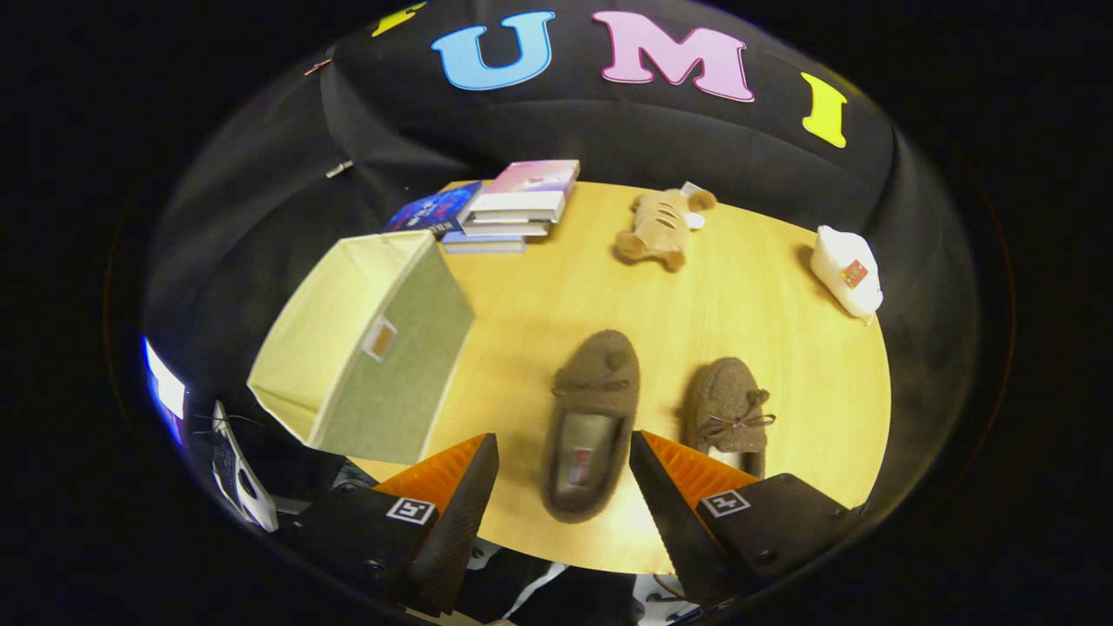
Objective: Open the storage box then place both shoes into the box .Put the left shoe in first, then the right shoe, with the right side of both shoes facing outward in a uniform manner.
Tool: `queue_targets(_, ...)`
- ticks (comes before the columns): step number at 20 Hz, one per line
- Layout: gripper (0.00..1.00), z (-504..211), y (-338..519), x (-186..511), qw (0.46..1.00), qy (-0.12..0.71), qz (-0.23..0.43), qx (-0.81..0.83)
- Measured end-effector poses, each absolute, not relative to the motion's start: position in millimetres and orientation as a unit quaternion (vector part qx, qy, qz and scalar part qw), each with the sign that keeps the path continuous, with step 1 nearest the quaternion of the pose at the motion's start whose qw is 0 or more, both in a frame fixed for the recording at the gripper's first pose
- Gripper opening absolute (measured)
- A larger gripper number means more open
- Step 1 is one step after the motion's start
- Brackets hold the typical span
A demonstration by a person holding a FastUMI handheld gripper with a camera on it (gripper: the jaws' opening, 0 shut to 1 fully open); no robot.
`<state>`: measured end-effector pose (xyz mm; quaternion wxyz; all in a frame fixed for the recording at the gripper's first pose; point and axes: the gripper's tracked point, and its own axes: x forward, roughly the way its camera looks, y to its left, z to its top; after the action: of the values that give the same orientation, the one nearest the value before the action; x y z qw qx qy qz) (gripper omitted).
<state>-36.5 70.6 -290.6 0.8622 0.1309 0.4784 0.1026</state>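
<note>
Hovering: the hand-held gripper [563, 487] hangs above the near edge of the worktop [783, 330], fingers spread wide and grasping nothing.
Between the fingers: the left shoe [591, 422], a brown slipper, lies with its heel toward the camera and its toe pointing away, low in the frame's centre.
Beside it: the right shoe [729, 409], with a small bow, sits just right of the first, apart from it and partly behind the right finger.
Storage box: the pale green box [365, 348] stands at centre left, tilted in this view, overhanging the worktop's left edge; a small tag shows on its near face. Whether it is open I cannot tell.
Farther back: a stack of books [513, 209] at upper centre, a plush toy [661, 226] right of them, a white cap [848, 269] at far right.
Risk: grasping a shoe before the box is opened would break the order; a pinch on the soft upper may let the slipper twist, so its right side ends up facing inward.
Risk two: pushing the light box could slide it off the edge.
</note>
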Motion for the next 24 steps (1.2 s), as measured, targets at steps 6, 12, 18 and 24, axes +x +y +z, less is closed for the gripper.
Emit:
queue_targets(6,0.91,-351.6,55.2,-39.4,0.841,0.521,0.075,0.121)
queue_targets(12,0.84,-390.7,61.9,-15.1,0.828,0.54,0.055,0.138)
queue_targets(18,0.5,-413.7,71.8,-8.7,0.815,0.564,0.044,0.124)
queue_targets(24,0.06,-412.6,72.8,-12.7,0.8,0.569,0.031,0.189)
